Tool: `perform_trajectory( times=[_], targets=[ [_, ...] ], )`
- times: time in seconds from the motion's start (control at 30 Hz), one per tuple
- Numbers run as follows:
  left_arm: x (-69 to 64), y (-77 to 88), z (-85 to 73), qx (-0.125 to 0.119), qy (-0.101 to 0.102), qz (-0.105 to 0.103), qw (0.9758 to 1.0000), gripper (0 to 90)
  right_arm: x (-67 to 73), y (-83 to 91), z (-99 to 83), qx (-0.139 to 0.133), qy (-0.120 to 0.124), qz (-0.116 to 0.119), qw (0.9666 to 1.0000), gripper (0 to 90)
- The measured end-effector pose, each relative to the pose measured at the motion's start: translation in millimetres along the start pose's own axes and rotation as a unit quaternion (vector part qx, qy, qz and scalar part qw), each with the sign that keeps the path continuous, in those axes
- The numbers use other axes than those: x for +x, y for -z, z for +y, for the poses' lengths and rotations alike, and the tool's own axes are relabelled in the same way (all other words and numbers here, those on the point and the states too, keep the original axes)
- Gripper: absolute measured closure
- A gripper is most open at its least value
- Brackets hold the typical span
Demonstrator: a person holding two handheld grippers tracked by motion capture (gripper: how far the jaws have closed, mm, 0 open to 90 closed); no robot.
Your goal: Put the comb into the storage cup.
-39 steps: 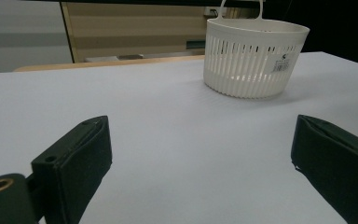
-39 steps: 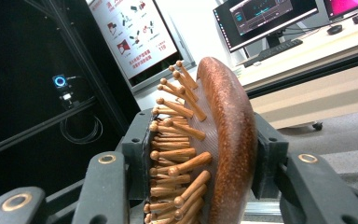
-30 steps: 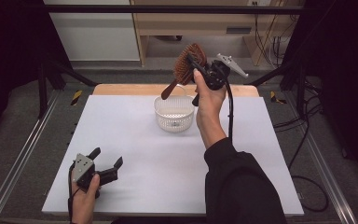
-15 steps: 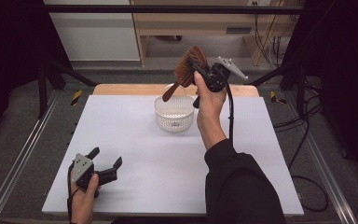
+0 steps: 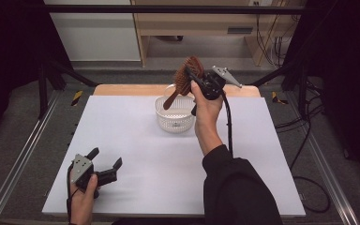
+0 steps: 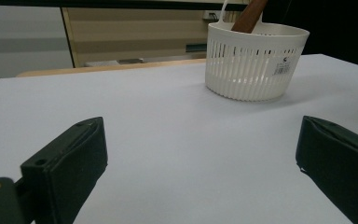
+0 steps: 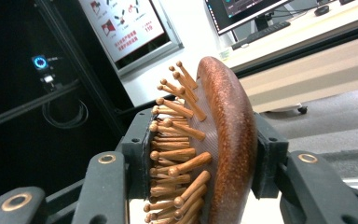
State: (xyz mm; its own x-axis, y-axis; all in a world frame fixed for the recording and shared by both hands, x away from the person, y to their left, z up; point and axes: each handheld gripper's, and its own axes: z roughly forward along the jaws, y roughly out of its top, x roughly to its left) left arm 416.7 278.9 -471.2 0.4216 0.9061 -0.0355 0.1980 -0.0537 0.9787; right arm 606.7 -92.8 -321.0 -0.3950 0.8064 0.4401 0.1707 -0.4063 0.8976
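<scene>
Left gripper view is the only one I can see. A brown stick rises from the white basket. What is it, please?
Observer: It is the handle of a wooden hairbrush. The high view shows its head above the basket, handle end pointing down into it.
Operator: Who holds the hairbrush?
Observer: The right gripper. In the right gripper view its jaws press on the head, one on the wooden pegs, one on the rounded back.
Operator: Is the left gripper near the basket?
Observer: No. In the high view the left gripper is at the near left corner of the white table, jaws open and holding nothing, well apart from the basket.
</scene>
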Motion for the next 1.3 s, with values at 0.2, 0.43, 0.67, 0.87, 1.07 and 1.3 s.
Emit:
perform_trajectory(
  times=[0.2, 0.43, 0.67, 0.87, 1.07, 1.3],
  targets=[
    [-0.7, -0.6, -0.2, 0.002, -0.002, -0.004, 1.0, 2.2, -2.3, -2.2, -15.8, 0.001, -0.008, 0.002, 1.0, 51.4],
    [-0.5, -0.5, -0.3, 0.003, -0.003, -0.005, 1.0, 2.2, -6.0, -3.4, -31.2, 0.011, -0.013, -0.001, 0.9998, 51.3],
    [-1.4, -1.1, -0.4, 0.004, -0.004, -0.007, 1.0, 2.2, -10.7, -4.2, -39.2, 0.015, -0.02, -0.004, 0.9997, 51.3],
    [-1.6, -1.2, -0.5, 0.004, -0.004, -0.007, 1.0, 2.4, -13.3, -4.5, -41.7, 0.016, -0.022, -0.005, 0.9996, 51.2],
    [-1.7, -1.2, -0.5, 0.004, -0.004, -0.007, 1.0, 2.4, -14.7, -4.9, -43.6, 0.017, -0.022, -0.005, 0.9996, 51.2],
    [-1.4, -1.0, -0.5, 0.004, -0.004, -0.008, 1.0, 2.4, -13.8, -6.0, -45.5, 0.019, -0.024, -0.004, 0.9995, 51.1]
  ],
)
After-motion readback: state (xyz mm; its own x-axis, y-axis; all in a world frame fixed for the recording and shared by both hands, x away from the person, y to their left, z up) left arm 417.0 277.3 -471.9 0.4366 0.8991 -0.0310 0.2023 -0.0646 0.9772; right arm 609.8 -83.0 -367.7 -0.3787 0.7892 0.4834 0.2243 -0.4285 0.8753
